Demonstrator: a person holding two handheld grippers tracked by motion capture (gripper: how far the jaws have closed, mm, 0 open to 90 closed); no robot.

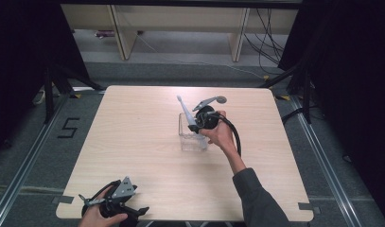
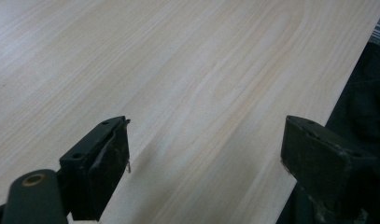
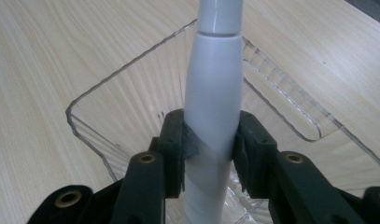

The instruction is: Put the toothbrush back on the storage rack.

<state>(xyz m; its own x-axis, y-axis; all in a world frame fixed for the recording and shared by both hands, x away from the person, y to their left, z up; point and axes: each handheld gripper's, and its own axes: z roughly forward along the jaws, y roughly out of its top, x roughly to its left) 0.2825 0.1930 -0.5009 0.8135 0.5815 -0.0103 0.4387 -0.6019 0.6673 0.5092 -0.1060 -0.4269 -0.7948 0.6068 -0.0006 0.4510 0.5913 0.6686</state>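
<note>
My right gripper (image 3: 210, 149) is pinching a white toothbrush (image 3: 211, 107): in the right gripper view both pads press the sides of its handle. In the high view that gripper (image 1: 199, 124) sits just right of the frame's centre, with the toothbrush (image 1: 187, 115) slanting up and to the left from it. The handle's lower end sits inside a clear bin (image 3: 131, 74), which stands on the table (image 1: 133, 142). My left gripper (image 1: 115, 204) rests at the lower left of the high view, its jaws spread wide over bare wood with nothing between them.
</note>
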